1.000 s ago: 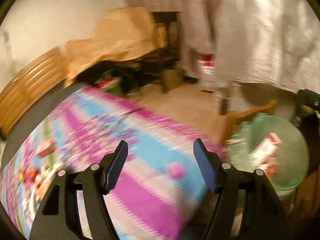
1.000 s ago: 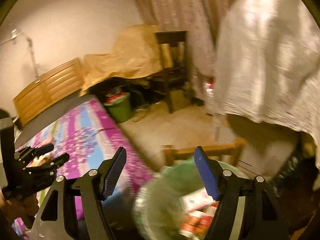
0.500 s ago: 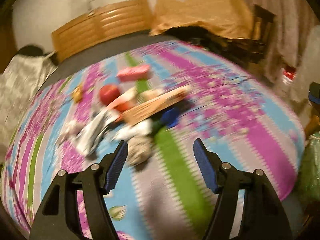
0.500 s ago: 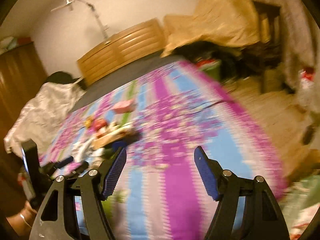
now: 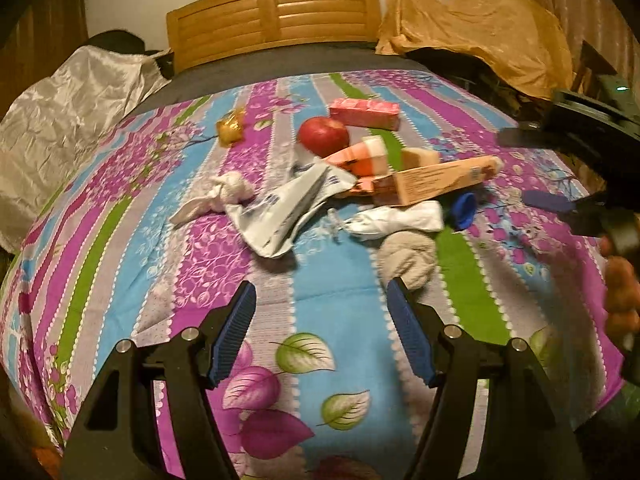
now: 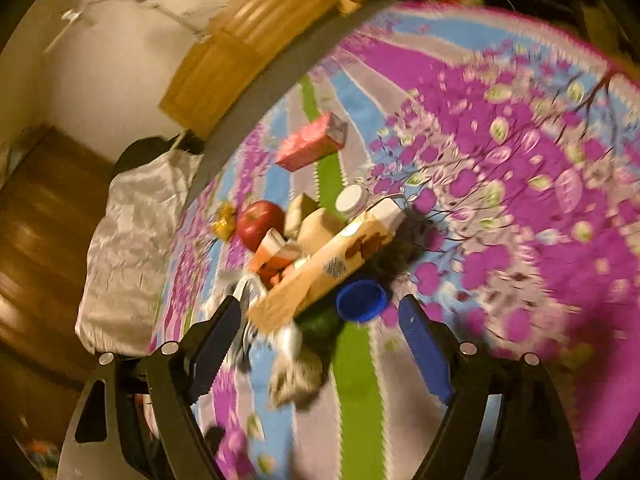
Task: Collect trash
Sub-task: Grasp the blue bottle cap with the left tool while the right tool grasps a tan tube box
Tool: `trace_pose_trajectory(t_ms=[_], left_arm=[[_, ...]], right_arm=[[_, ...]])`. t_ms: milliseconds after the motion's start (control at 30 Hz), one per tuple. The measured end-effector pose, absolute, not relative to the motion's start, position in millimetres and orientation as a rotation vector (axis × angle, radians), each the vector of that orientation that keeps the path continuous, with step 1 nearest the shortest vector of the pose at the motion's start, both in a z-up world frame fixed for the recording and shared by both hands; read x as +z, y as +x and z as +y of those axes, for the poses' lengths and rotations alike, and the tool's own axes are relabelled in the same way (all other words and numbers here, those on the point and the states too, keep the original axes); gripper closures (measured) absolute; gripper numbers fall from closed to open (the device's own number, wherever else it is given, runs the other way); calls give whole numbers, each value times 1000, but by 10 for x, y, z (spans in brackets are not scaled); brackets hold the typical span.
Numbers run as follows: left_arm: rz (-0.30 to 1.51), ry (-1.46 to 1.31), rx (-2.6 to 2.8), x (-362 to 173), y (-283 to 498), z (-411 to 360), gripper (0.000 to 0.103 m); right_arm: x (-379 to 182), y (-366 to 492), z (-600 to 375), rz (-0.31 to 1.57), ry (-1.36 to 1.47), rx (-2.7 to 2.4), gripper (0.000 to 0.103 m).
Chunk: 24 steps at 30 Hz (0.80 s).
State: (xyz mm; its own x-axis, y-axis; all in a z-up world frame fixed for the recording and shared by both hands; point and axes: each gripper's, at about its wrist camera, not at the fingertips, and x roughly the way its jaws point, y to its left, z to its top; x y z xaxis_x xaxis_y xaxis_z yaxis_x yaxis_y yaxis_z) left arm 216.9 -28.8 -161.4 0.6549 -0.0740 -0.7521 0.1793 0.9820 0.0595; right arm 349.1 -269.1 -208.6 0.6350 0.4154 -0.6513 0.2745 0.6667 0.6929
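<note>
A pile of trash lies mid-bed: a long tan carton (image 5: 434, 182) (image 6: 324, 268), an orange-and-white carton (image 5: 360, 156), a grey plastic wrapper (image 5: 288, 208), crumpled white tissues (image 5: 396, 218), a beige wad (image 5: 408, 256), a blue cap (image 5: 464, 210) (image 6: 362, 300), a pink box (image 5: 364, 113) (image 6: 310, 142), a gold wrapper (image 5: 230, 128) and a red apple (image 5: 323, 135) (image 6: 258, 224). My left gripper (image 5: 322, 334) is open and empty, short of the pile. My right gripper (image 6: 320, 340) is open and empty, over the blue cap and the carton's near end; it shows at the left view's right edge (image 5: 560, 168).
The bed has a striped floral cover (image 5: 120, 240) and a wooden headboard (image 5: 272, 16). A silvery bundle (image 5: 60, 120) lies at the bed's left. A tan-covered heap (image 5: 480, 28) stands at the right beyond the bed.
Both grippers swung from the green bin beside the bed to face the trash pile. The pile is now closer in both views. Both stayed open.
</note>
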Motion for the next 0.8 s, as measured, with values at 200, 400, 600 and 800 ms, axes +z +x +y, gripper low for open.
trace_pose_trajectory(t_ms=[200, 400, 600, 800], left_arm=[[860, 93, -105, -1656, 2255, -104, 38], [859, 86, -86, -1664, 2267, -23, 38], [848, 95, -116, -1640, 2249, -147, 38], [855, 118, -251, -1563, 2174, -506, 38]], right_arm=[[-2441, 3984, -2649, 931, 1011, 50, 46], [-2123, 3703, -2790, 830, 967, 212, 69], [-1693, 2787, -3348, 708, 994, 235, 70], [-1605, 1887, -3789, 691, 975, 149, 72]])
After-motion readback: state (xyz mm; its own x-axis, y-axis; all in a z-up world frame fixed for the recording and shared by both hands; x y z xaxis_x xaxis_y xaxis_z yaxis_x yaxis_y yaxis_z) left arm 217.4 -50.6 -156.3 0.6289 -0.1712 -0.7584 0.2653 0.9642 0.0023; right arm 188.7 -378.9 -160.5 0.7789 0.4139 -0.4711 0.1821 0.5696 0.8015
